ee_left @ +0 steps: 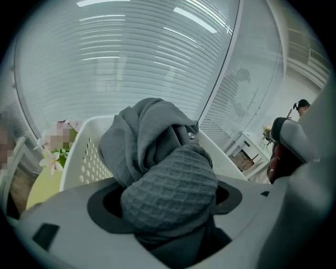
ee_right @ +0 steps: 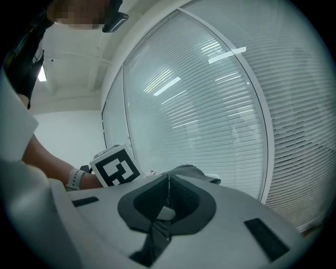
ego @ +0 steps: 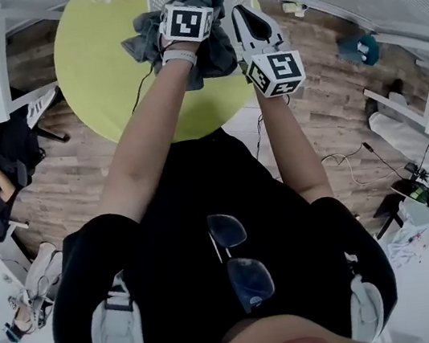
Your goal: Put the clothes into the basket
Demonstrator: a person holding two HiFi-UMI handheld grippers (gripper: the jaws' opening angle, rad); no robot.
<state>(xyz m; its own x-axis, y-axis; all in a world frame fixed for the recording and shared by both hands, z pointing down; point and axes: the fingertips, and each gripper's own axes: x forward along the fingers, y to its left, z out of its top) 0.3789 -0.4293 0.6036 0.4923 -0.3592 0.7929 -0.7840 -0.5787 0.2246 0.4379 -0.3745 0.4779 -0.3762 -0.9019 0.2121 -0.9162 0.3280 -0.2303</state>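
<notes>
In the head view both bare arms stretch toward 12 o'clock. The left forearm [ego: 142,130] slants up toward 1 o'clock, a pale band [ego: 179,57] on its wrist below the marker cube [ego: 188,23]. The left gripper [ee_left: 168,205] holds its jaws wide, clamped on a bundle of grey cloth [ee_left: 157,157]. The right forearm [ego: 293,153] rises nearly straight. The right gripper [ego: 242,14] sits at 3 o'clock of the left, close beside it, jaws pressed together.

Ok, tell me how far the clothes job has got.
Done: unclear; the white perforated plastic basket hides its inside. In hand: the left hand-held gripper clamps the grey waffle-knit cloth bundle at it; the right hand-held gripper pinches a fold. Left: lower and release.
</notes>
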